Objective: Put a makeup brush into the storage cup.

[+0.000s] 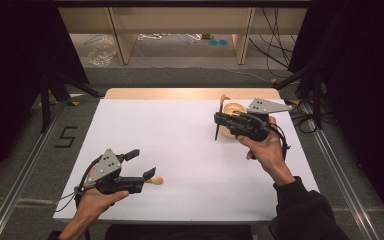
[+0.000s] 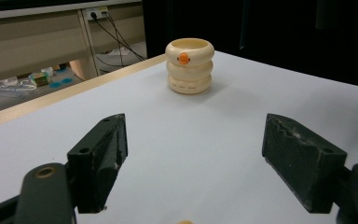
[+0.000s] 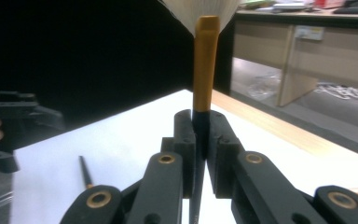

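With your right gripper [image 1: 219, 119] clamped on the brush [image 3: 205, 65] and the left gripper [image 1: 142, 164] wide open and empty, keep the brush upright over the holder [image 2: 189, 65].

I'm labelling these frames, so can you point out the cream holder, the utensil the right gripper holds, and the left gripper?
Holder [image 2: 189, 65]: left gripper view, its ringed side wall.
Utensil [image 3: 205, 65]: right gripper view, its wooden handle above the jaws.
Left gripper [image 1: 142, 164]: high view, midway between its open jaws.

Bright overhead glare on the white table [image 1: 190, 150], dark surroundings (near claws softly blurred).
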Tool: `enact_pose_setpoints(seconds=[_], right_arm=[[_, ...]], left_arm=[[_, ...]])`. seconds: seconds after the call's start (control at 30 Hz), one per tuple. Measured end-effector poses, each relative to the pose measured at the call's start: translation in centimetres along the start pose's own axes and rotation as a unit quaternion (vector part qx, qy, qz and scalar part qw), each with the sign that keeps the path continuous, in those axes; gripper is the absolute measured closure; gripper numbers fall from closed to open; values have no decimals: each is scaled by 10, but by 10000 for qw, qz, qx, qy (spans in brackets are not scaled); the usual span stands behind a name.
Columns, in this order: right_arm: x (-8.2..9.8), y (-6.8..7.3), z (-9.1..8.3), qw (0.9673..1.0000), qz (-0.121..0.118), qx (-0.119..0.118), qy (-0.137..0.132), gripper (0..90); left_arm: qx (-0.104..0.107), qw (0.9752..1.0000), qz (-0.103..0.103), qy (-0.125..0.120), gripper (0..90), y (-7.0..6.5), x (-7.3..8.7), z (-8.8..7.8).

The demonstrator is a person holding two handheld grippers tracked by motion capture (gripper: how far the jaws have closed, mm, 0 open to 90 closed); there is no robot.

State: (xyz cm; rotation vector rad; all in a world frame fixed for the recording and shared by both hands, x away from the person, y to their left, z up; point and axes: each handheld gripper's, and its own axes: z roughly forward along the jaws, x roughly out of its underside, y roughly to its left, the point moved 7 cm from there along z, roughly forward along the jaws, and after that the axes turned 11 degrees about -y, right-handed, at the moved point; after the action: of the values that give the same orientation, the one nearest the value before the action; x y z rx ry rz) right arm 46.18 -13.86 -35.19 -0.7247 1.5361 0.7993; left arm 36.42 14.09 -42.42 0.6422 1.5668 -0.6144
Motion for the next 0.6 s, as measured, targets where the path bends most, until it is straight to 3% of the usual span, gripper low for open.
enact_pose_setpoints(seconds=[0.6], right_arm=[[-1,-60,-11,9968,29,796,-3,845]], left_arm=[[-58,9999,-5,135,203,5,9,-9]])
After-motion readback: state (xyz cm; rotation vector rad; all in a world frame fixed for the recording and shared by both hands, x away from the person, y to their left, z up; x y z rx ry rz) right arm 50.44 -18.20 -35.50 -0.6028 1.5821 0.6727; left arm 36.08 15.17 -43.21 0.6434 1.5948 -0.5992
